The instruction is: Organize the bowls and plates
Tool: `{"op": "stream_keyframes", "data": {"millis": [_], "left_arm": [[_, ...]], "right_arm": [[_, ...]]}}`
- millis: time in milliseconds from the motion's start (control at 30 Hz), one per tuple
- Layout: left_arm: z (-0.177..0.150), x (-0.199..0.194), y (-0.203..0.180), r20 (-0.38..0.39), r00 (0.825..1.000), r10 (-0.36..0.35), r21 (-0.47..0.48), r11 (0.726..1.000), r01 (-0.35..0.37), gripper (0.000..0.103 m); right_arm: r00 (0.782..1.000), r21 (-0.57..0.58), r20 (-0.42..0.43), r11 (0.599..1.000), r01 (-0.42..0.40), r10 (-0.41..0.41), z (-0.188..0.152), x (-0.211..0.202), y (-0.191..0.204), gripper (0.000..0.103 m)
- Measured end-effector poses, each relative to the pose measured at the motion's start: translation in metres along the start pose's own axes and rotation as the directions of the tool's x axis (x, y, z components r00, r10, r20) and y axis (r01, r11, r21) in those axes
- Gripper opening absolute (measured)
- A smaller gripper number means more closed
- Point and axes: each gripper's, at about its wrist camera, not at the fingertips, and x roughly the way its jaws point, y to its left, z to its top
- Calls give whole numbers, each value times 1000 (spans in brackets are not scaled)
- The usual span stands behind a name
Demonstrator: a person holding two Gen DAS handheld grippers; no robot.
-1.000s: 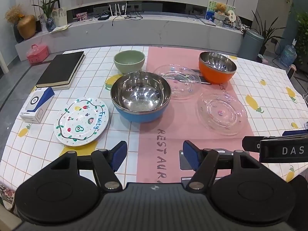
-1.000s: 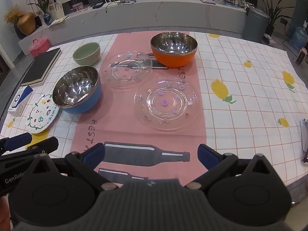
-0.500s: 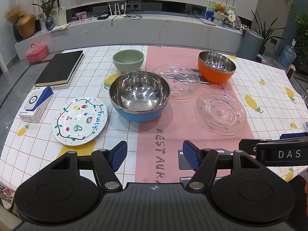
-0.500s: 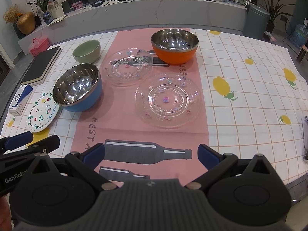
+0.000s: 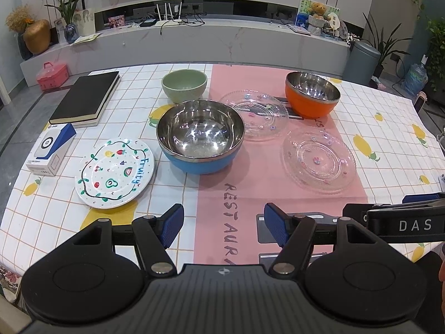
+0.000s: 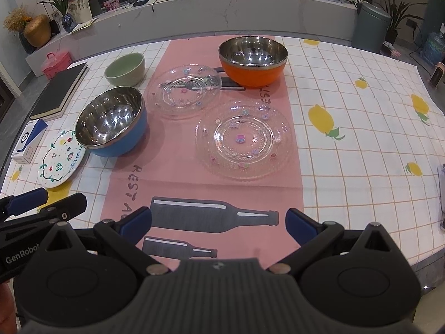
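Observation:
On the tablecloth stand a blue steel bowl (image 5: pixel 200 136) (image 6: pixel 111 122), an orange steel bowl (image 5: pixel 312 94) (image 6: pixel 252 61) and a small green bowl (image 5: pixel 184 85) (image 6: pixel 125 69). Two clear glass plates lie flat, one farther back (image 5: pixel 257 114) (image 6: pixel 184 91) and one nearer (image 5: pixel 319 160) (image 6: pixel 243 138). A white fruit-painted plate (image 5: pixel 114 172) (image 6: pixel 61 162) lies at the left. My left gripper (image 5: pixel 224 224) is open over the near edge, with nothing between its fingers. My right gripper (image 6: pixel 218 222) is open too, empty, short of the nearer glass plate.
A black book (image 5: pixel 86 98) and a white-and-blue box (image 5: pixel 51 149) lie at the table's left side. A pink runner (image 6: pixel 222 150) with bottle prints runs down the middle. A grey bin (image 6: pixel 370 25) stands beyond the far right corner.
Both views have lifted and drawn back slightly, so the dishes sit a little farther off. No dish has moved and both grippers have stayed open.

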Motion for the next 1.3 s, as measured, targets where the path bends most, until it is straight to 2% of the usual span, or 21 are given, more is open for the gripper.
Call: {"op": "stream_keyframes", "data": {"millis": [467,1300], "left_arm": [[-2,1,0,-9,1000,-1,2,1000,1,78],[-6,2,-4,-15,1000,-5,-1,1000,5,78]], "right_arm": [[1000,-25,11,999,27,-26,-1,0,2,100],[1000,-34,11,999,26,-26,-1,-1,2,100]]}}
